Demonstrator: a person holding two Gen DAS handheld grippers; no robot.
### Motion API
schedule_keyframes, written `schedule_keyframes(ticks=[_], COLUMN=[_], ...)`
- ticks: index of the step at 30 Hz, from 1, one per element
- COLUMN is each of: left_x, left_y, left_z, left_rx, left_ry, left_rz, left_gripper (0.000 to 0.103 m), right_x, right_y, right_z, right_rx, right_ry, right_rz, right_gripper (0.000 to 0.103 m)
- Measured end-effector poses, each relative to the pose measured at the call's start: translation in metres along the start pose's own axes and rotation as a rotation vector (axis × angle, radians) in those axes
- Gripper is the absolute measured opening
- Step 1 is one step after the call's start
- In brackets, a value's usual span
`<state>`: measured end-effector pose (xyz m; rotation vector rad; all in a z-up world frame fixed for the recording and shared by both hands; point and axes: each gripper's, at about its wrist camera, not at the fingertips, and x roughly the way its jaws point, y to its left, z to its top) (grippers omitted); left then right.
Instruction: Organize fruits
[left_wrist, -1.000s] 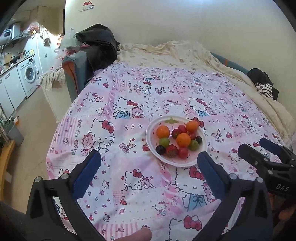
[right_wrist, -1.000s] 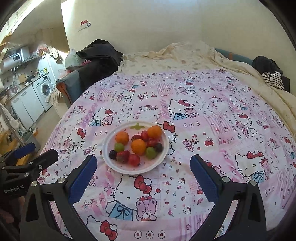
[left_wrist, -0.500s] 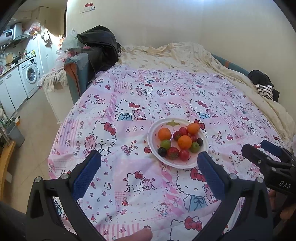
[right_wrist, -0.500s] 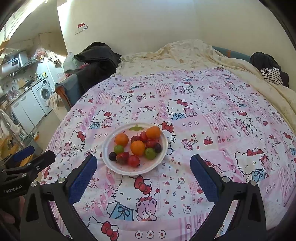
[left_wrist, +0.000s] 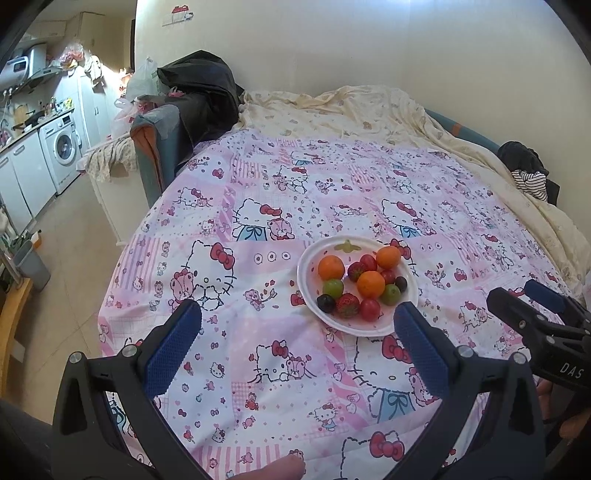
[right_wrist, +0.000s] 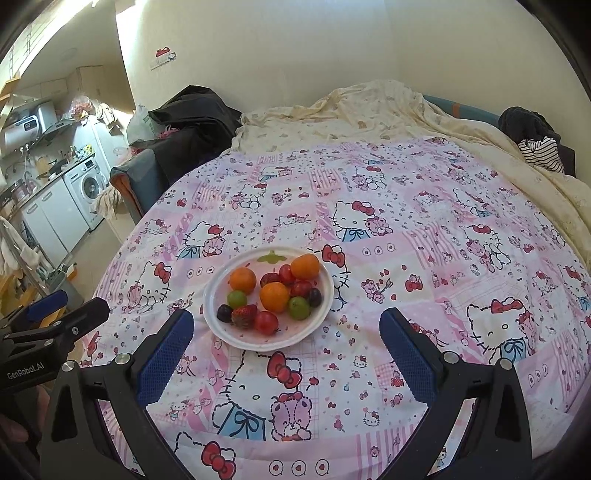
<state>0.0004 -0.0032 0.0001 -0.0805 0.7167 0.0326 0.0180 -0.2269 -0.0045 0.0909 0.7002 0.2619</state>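
Two grippers hang over a bed covered in a pink cartoon-cat sheet (right_wrist: 424, 236), and both have their blue-padded fingers spread wide apart with nothing between them. Seen from the left wrist, the left gripper (left_wrist: 297, 325) has a white plate (left_wrist: 308, 271) of fruit lying just ahead of its right finger, with the plate's near rim close to that fingertip. The plate sits flat on the sheet. On it are three oranges (left_wrist: 370, 284), two green grapes (left_wrist: 333, 288), two dark grapes (left_wrist: 326, 303), two strawberries (left_wrist: 347, 305) and a few small red tomatoes (left_wrist: 370, 309), all bunched together and touching one another. The dark grape, strawberry and tomato form the row nearest the fingers; one orange lies at the far side. From the right wrist, the right gripper (right_wrist: 286, 326) has the same plate just beyond its left finger (right_wrist: 166, 354), partly inside the gap between the two fingers, while its right finger (right_wrist: 404, 354) is well apart from the plate, over bare sheet. Each gripper shows at the edge of the other's view. Beyond the sheet lies a crumpled cream blanket (right_wrist: 369, 110), and far off to the left stands a washing machine (left_wrist: 62, 151)
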Motion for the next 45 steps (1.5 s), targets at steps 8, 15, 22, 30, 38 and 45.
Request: schedule_keyframes(ticks=[8, 15, 22, 30, 38, 45], left_x=[-0.0003, -0.0007, -0.0026, -0.0037, -0.0042, -0.0053], left_y=[0.0, 0.0001, -0.0005, -0.0008, -0.0015, -0.0035], left_z=[0.0007, 0.001, 0.0023, 0.0028, 0.0034, 0.003], left_rx=[-0.002, -0.002, -0.009, -0.008, -0.01, -0.013], left_ry=[-0.004, -0.005, -0.01, -0.014, -0.014, -0.01], left_rz=[-0.003, -0.003, -0.001, -0.002, -0.002, -0.004], left_gripper=[0.103, 0.103, 0.103, 0.103, 0.103, 0.103], right_x=[-0.0017, -0.0014, -0.0009, -0.0006, -0.0009, -0.0005], right_y=[0.0004, 0.0021, 0.0037, 0.006, 0.0084, 0.0077], right_z=[-0.0003, -0.0012, -0.0012, -0.0015, -0.0022, -0.0025], right_rx=[0.003, -0.007, -0.014, -0.034, -0.045, -0.042], right_ry=[0.002, 0.003, 0.001, -0.001, -0.003, -0.001], right_rz=[0.002, 0.001, -0.006, -0.005, -0.006, -0.008], right_gripper=[0.103, 0.103, 0.103, 0.103, 0.103, 0.103])
